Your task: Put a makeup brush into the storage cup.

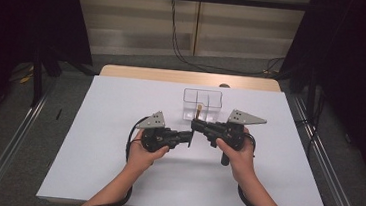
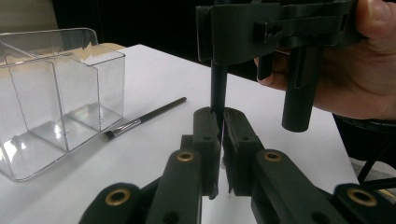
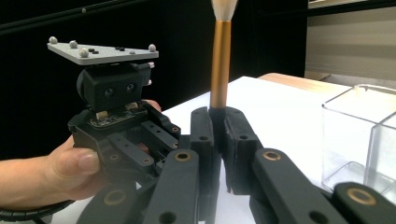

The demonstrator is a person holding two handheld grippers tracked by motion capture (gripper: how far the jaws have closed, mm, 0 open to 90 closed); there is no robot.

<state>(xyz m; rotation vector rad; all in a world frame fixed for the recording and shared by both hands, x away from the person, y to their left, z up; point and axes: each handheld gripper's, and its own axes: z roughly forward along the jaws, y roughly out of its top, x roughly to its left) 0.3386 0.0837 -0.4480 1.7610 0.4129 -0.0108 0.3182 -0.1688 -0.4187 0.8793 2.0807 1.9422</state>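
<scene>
Above the white table (image 1: 115, 167), both claws, left claw (image 2: 220, 122) and right claw (image 3: 218, 122), clamped on one upright brush (image 3: 220, 65).

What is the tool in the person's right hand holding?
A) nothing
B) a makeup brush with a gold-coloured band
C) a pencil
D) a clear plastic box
B: in the right gripper view, the right tool is shut on the dark handle of a makeup brush with a gold-coloured band, which stands upright with its pale bristles on top.
</scene>
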